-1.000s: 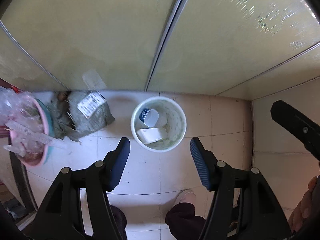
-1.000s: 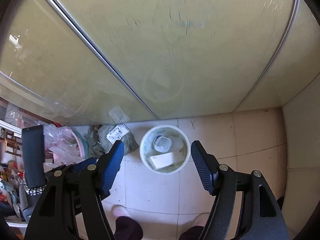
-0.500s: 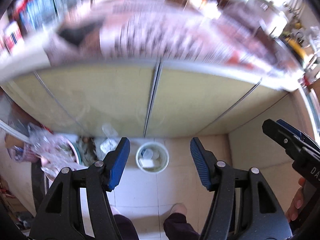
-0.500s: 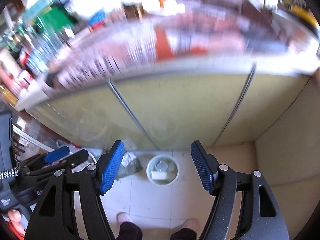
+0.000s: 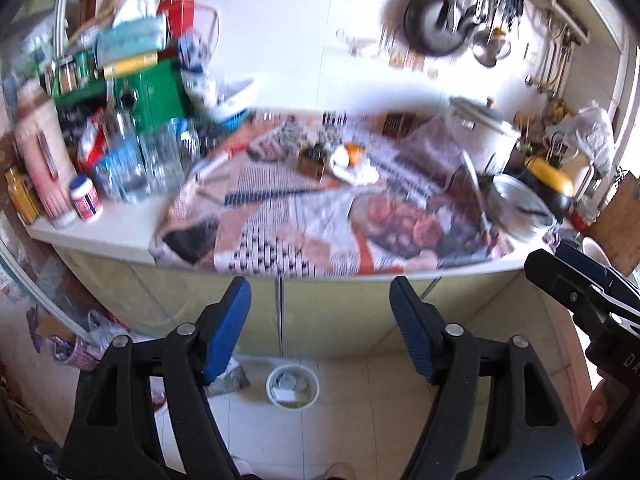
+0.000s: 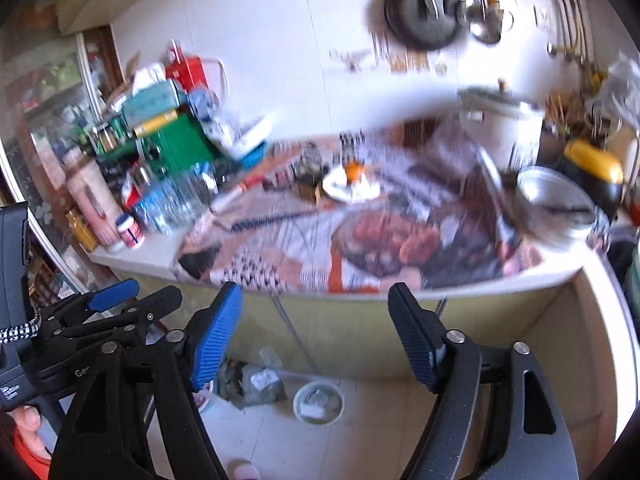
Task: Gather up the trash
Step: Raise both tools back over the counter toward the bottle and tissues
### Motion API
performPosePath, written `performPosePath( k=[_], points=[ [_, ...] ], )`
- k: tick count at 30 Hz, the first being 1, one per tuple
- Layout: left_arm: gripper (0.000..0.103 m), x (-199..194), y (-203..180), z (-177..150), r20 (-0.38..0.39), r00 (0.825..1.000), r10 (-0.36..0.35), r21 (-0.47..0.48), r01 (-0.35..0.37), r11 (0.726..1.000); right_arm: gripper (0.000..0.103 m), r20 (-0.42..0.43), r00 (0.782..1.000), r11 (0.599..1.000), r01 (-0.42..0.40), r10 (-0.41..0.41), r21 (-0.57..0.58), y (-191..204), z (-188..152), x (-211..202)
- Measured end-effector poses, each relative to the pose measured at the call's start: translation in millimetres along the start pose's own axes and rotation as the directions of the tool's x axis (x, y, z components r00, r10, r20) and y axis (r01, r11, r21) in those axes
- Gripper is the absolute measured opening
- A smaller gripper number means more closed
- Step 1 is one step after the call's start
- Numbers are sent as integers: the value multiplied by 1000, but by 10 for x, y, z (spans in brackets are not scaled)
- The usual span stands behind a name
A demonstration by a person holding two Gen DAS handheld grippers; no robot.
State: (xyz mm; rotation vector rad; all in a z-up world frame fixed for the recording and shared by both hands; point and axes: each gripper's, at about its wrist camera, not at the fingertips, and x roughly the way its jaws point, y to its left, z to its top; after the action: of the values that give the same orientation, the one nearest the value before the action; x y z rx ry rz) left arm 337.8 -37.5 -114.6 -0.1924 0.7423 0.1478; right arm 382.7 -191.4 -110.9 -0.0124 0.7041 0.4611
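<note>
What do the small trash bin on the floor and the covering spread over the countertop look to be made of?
The trash bin looks like thin, pale plastic with a smooth matte rim; motion blur leaves that uncertain. It holds what seem to be white scraps. The countertop covering looks like printed paper, probably newspaper or magazine sheets: photo and text blocks, and its front edge overhangs the counter. Glossy or matte cannot be told.

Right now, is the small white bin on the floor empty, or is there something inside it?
Not empty. The bin stands upright below the counter, and pale pieces of trash lie inside it; what they are is too blurred to tell.
</note>
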Motion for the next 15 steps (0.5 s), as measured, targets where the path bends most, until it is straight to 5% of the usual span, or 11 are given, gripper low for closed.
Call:
performPosePath(
  k=[5,15],
  points=[
    [87,-181,-2,234,70,998,-1,10,1,1000,85,47,999,1000,6,-6,-4,-5,207,-27],
    [87,242,381,855,109,992,-70,58,63,996,86,82,994,996,74,-77,43,162,623,394]
  ],
)
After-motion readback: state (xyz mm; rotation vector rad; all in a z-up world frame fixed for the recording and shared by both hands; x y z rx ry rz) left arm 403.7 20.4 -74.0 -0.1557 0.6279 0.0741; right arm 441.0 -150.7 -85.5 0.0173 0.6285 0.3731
